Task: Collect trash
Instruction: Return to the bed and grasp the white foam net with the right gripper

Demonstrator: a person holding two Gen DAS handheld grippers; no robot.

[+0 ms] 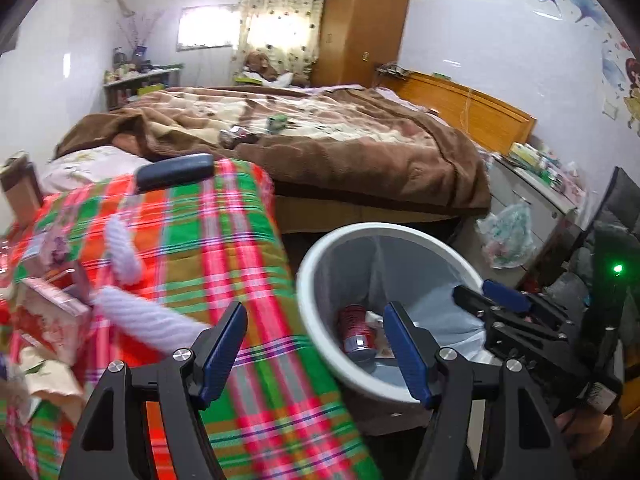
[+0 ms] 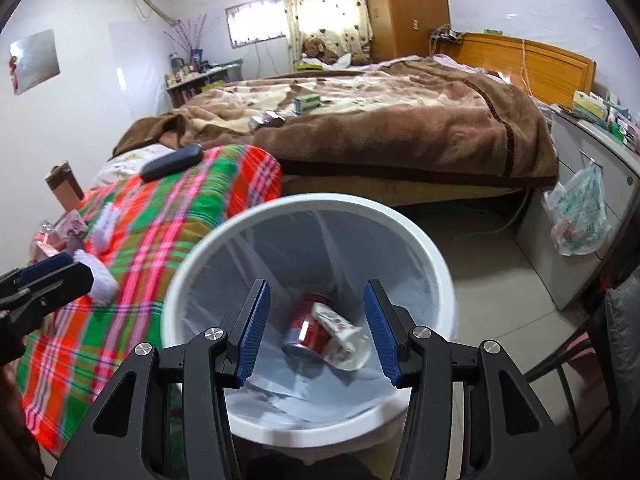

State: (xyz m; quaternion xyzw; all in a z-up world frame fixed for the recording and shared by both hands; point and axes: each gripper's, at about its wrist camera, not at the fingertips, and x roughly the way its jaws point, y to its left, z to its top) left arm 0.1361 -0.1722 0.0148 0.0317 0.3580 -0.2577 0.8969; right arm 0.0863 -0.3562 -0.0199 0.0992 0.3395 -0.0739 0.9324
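Right gripper (image 2: pixel 316 332): I see jaws spread, empty, over the bin mouth.
Left gripper (image 1: pixel 316 352): jaws spread, empty, straddling the plaid cloth (image 1: pixel 224 240) edge and bin rim.
Bin (image 2: pixel 420 236): red can (image 2: pixel 306 326) and crumpled wrapper (image 2: pixel 342 336) lie below, between my right jaws.
Room: bare floor (image 2: pixel 492 264) right of the rim.

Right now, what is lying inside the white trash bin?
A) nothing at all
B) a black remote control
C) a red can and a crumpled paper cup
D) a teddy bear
C: the right wrist view looks straight down into the white trash bin, where a red can lies on the liner with a crumpled paper cup against it.
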